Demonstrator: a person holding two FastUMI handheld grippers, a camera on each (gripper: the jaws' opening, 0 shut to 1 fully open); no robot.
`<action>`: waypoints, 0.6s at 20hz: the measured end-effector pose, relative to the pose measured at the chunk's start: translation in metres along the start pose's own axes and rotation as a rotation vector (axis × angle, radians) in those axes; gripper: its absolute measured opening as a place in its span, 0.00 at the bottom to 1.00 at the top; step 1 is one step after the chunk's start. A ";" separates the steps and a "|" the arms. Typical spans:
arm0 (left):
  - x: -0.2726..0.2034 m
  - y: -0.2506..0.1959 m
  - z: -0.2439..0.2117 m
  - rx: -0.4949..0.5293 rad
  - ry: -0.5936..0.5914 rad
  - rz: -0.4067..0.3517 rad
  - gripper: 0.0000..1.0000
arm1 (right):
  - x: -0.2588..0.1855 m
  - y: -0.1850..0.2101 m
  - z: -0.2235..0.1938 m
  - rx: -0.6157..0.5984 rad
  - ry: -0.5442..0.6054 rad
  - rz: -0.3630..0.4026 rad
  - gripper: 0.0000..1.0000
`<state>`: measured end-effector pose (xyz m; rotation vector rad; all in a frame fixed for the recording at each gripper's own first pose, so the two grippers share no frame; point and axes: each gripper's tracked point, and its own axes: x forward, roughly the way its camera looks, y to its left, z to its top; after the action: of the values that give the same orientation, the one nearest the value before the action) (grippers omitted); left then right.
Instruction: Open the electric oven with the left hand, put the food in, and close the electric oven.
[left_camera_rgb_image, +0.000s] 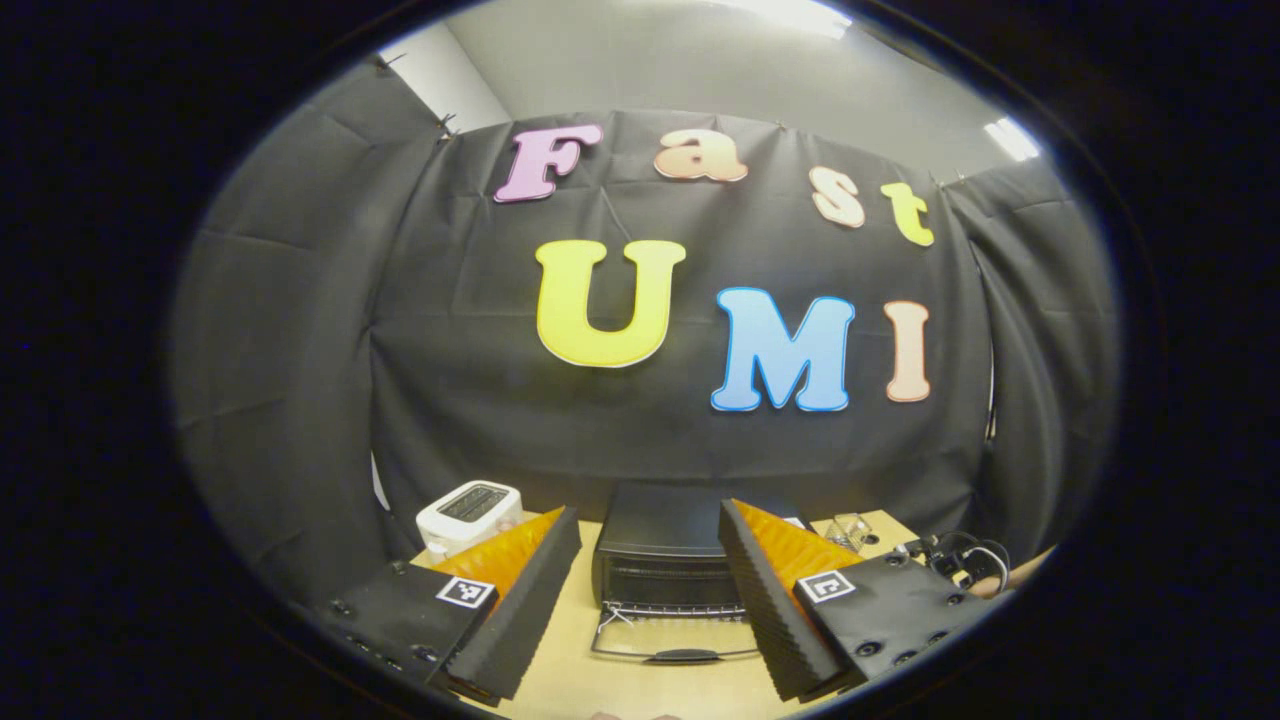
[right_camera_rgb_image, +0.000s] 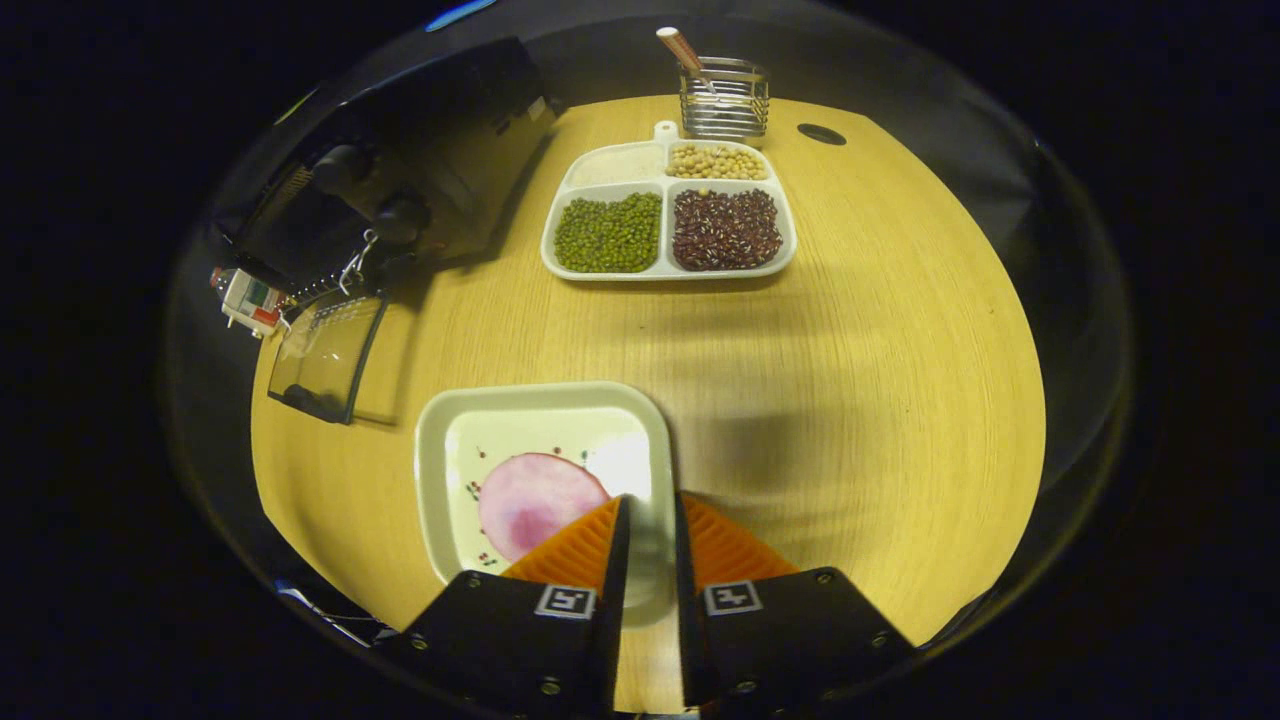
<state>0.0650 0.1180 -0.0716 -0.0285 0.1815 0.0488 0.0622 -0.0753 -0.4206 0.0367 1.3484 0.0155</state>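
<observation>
Already the electric oven (left_camera_rgb_image: 668, 560) stands open at the far side of the wooden table (left_camera_rgb_image: 620, 690): in the left gripper view its glass door (left_camera_rgb_image: 672, 640) lies folded down flat toward the near edge, the handle nearest. The left gripper (left_camera_rgb_image: 650, 590) hangs in front of it, fingers spread wide and holding nothing, the oven framed between them. A white toaster (left_camera_rgb_image: 468, 512) sits to the left of the oven, and a clear glass (left_camera_rgb_image: 850, 530) to its right.

In the right gripper view, the right gripper (right_camera_rgb_image: 648, 520) reaches down over the right rim of a square cream plate (right_camera_rgb_image: 440, 470), its fingers close together with the rim running up between them; whether both actually press on the rim cannot be told. On the plate lies the food, a round pink slice (right_camera_rgb_image: 535, 500), just left of the gripper. Farther off on the table a white divided tray (right_camera_rgb_image: 668, 272) holds green beans, dark red beans, pale beans and white grains, with a wire holder (right_camera_rgb_image: 724, 100) behind it. The oven shows at far left, its door down.
</observation>
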 end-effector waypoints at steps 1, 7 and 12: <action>0.000 -0.001 -0.003 -0.003 0.002 -0.001 0.99 | 0.026 0.002 -0.010 0.000 0.021 0.005 0.09; -0.008 0.003 0.000 -0.011 -0.003 0.008 0.99 | 0.017 0.002 -0.017 0.050 0.009 0.046 0.01; -0.014 0.011 0.006 -0.009 -0.011 0.025 0.99 | 0.013 0.003 -0.033 0.261 -0.004 0.184 0.01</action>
<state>0.0513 0.1281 -0.0637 -0.0344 0.1708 0.0750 0.0330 -0.0711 -0.4400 0.3809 1.3320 -0.0052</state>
